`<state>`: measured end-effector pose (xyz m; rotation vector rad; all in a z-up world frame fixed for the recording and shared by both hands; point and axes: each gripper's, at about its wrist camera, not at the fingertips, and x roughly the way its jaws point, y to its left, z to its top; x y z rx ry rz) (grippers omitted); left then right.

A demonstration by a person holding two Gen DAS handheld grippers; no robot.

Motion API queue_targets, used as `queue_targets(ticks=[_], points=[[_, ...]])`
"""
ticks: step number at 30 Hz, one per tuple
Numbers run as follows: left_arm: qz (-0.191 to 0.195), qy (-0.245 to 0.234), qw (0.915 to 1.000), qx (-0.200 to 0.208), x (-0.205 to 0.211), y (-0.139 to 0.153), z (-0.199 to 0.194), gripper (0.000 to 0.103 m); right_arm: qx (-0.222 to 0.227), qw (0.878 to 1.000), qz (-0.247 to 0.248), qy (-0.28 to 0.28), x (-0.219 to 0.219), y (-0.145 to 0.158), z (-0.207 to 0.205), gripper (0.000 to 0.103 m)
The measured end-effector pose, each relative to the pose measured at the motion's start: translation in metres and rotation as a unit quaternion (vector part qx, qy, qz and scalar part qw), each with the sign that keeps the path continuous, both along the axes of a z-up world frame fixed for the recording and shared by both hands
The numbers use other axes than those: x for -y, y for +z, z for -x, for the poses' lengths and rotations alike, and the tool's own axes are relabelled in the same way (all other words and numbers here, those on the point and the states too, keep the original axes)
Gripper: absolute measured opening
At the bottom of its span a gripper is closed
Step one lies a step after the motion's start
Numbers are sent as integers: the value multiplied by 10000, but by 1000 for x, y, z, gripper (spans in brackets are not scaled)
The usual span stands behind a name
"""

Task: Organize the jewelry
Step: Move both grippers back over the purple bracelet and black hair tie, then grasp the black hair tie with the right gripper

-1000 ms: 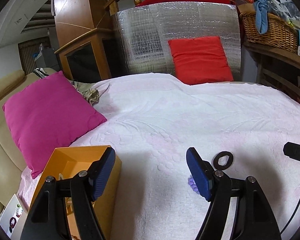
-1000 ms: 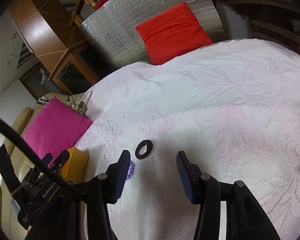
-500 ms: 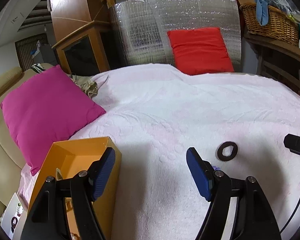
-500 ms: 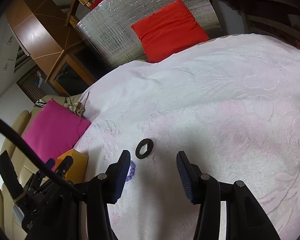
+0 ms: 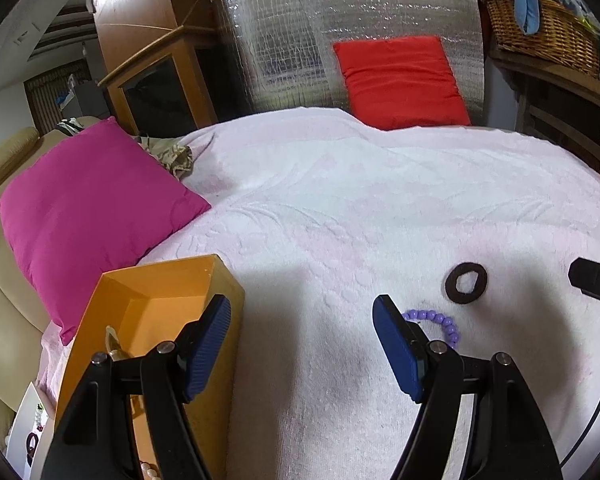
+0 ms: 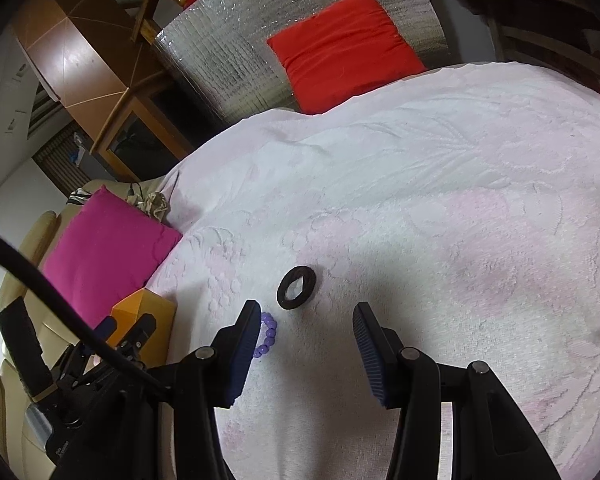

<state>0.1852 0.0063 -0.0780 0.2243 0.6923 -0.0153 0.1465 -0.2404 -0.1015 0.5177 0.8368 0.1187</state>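
Two grippers hover over a pale pink bedspread [image 5: 340, 208], jaws apart and empty.
An orange box [image 5: 156, 304] sits under the left gripper [image 5: 300, 344]; a black ring [image 6: 296, 282] and purple bead bracelet [image 6: 267, 336] lie loose by the right gripper [image 6: 306, 344].

My left wrist view looks forward and down past its tool [image 5: 302, 336] over the bed [image 5: 340, 208], sitting close above it. My right wrist view does likewise, rolled sideways. Both share the black ring [image 5: 466, 282] [image 6: 296, 282], purple bead bracelet [image 5: 440, 322] [image 6: 269, 334] and orange box [image 5: 160, 292] [image 6: 148, 306].
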Motion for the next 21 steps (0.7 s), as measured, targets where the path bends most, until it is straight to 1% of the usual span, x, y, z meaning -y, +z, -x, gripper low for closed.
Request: queue_targets(ticks=[2, 6, 10, 17, 21], points=[[-11, -49, 9999, -103, 2, -4, -2, 74, -27, 10000, -19, 3, 0, -1, -2, 51], [5, -174, 9989, -433, 6, -17, -9, 74, -107, 9999, -70, -38, 3, -6, -5, 51], [90, -248, 9970, -729, 9, -29, -15, 74, -205, 9996, -169, -116, 9, -12, -9, 51], [32, -293, 9946, -994, 17, -46, -20, 74, -383, 9989, -269, -80, 7, -23, -17, 51], [-36, -306, 9943, -1025, 19, -50, -23, 74, -446, 9986, -298, -34, 4, -27, -21, 51]])
